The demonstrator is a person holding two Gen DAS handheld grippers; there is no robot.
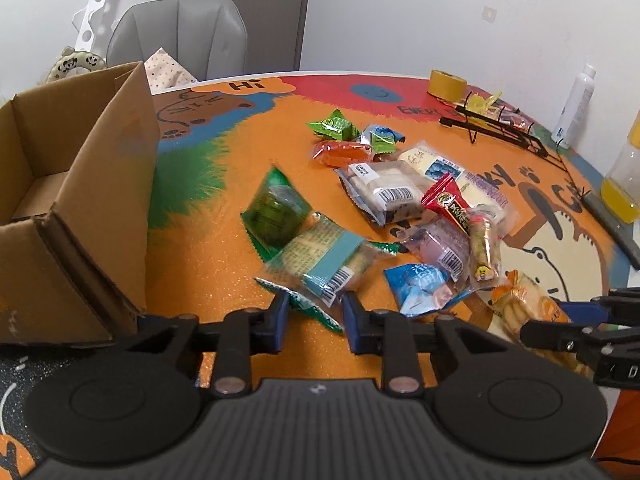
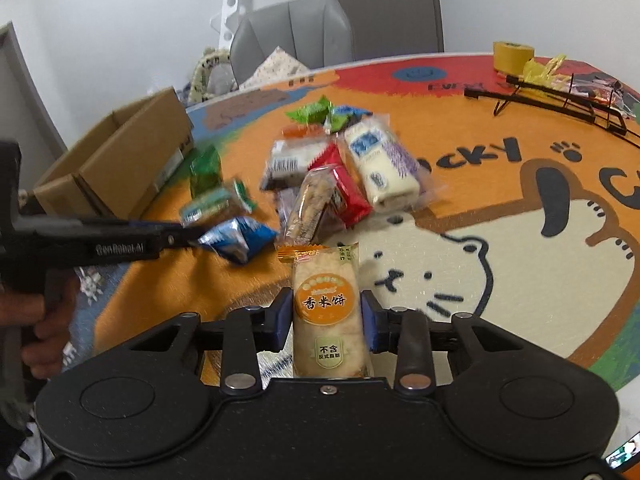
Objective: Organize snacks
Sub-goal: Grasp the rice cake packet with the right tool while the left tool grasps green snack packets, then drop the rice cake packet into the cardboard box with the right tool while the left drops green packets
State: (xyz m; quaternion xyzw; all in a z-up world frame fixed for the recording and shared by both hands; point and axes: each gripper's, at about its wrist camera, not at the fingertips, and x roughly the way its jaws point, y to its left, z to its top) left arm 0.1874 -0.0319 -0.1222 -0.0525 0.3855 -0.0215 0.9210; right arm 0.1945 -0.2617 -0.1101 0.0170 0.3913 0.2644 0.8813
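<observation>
A pile of wrapped snacks (image 1: 400, 192) lies on the colourful mat. My left gripper (image 1: 314, 312) is open and empty, its fingers straddling the near corner of a green-edged clear cracker packet (image 1: 320, 264). A blue packet (image 1: 420, 286) lies just right of it. My right gripper (image 2: 326, 316) has its jaws on both sides of an orange rice cracker packet (image 2: 326, 308) that stands between them; that packet also shows in the left wrist view (image 1: 520, 308). The left gripper shows in the right wrist view (image 2: 176, 238) by the blue packet (image 2: 236, 240).
An open cardboard box (image 1: 80, 184) stands at the left, also in the right wrist view (image 2: 120, 160). A black wire rack (image 1: 500, 128), a yellow tape roll (image 1: 446, 85), a white spray bottle (image 1: 576, 104) and a juice bottle (image 1: 624, 176) stand at the far right. A grey chair (image 1: 180, 36) is behind the table.
</observation>
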